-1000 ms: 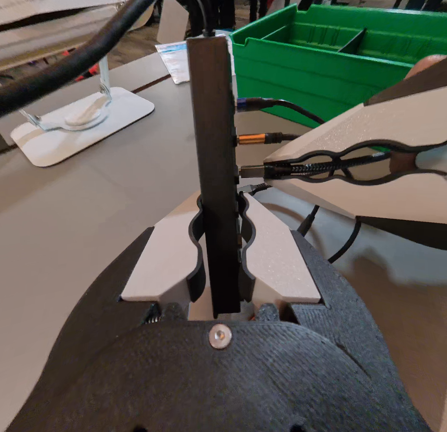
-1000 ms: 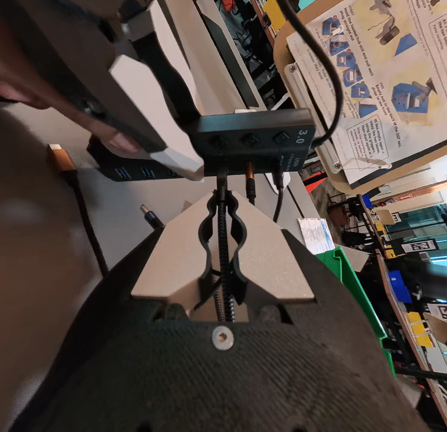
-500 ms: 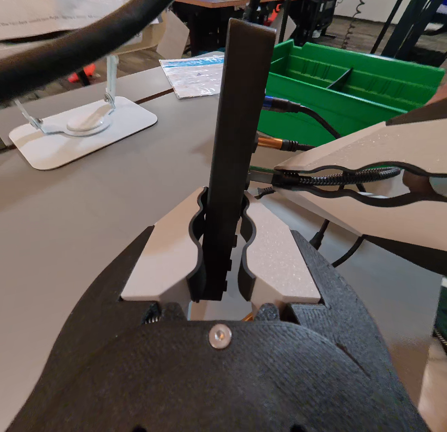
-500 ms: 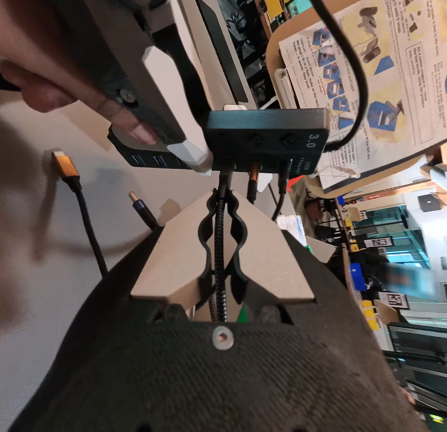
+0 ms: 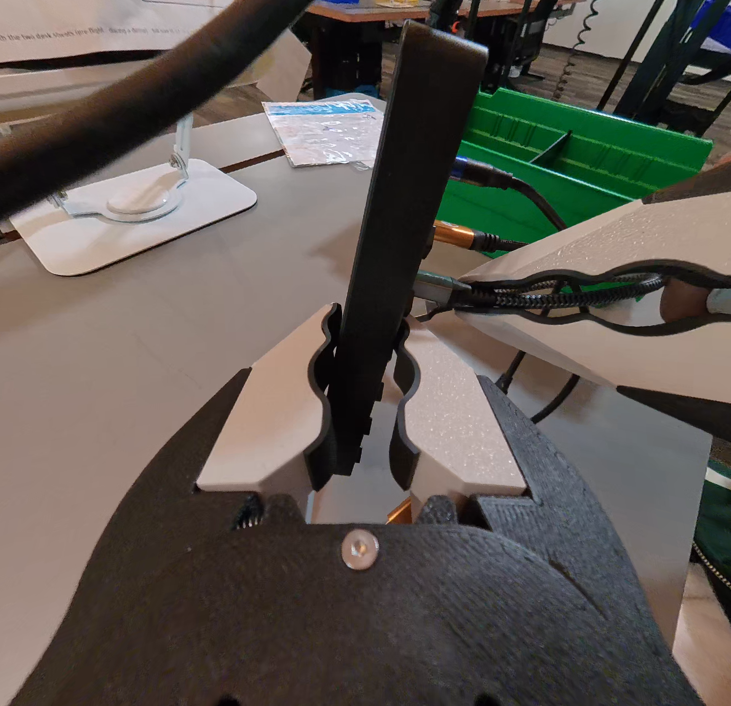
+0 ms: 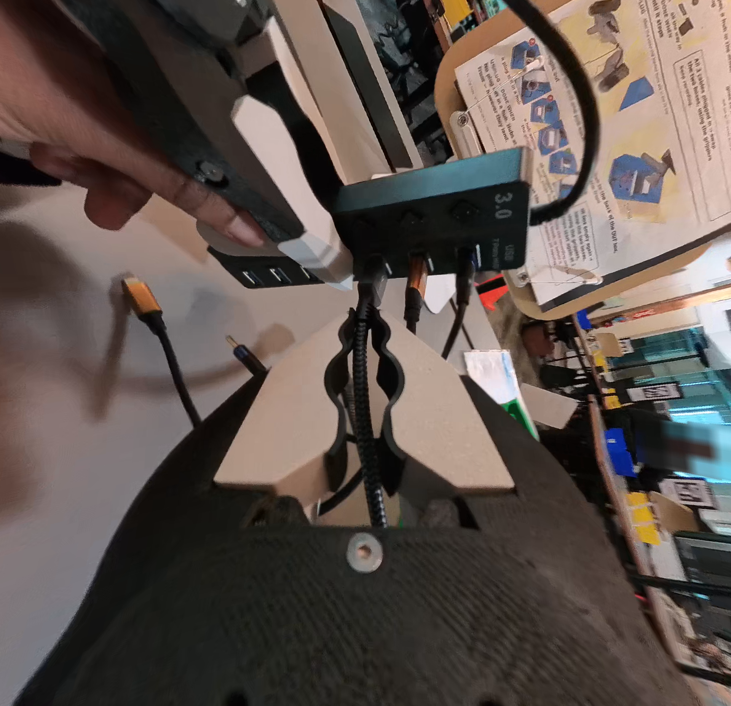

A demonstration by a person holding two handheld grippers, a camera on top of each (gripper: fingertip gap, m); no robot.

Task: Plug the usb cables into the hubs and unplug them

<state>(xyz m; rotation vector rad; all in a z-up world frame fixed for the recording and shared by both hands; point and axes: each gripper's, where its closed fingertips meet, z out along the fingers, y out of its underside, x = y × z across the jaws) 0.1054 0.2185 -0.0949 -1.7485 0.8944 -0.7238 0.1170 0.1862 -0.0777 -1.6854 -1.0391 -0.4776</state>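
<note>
My left gripper (image 5: 368, 323) is shut on the lower end of a black USB hub (image 5: 415, 173), which stands up and leans right. A blue plug (image 5: 470, 171), an orange plug (image 5: 451, 234) and a grey plug (image 5: 433, 287) sit in its side ports. My right gripper (image 5: 459, 295) comes in from the right, shut on the grey plug's braided cable (image 5: 553, 297). In the right wrist view my right gripper (image 6: 364, 323) pinches that braided cable (image 6: 362, 390) just below the hub (image 6: 435, 212). The left gripper (image 6: 300, 228) holds the hub's left end.
A second black hub (image 6: 269, 275) lies on the grey table with a loose orange plug (image 6: 138, 295) and a loose blue plug (image 6: 243, 355) near it. A green bin (image 5: 573, 161), a white stand base (image 5: 138, 212), a plastic sleeve (image 5: 328, 133) and an instruction board (image 6: 633, 113) stand around.
Both grippers have risen together and the hub has tipped from upright to leaning right. The right gripper keeps its hold on the braided cable at the hub.
</note>
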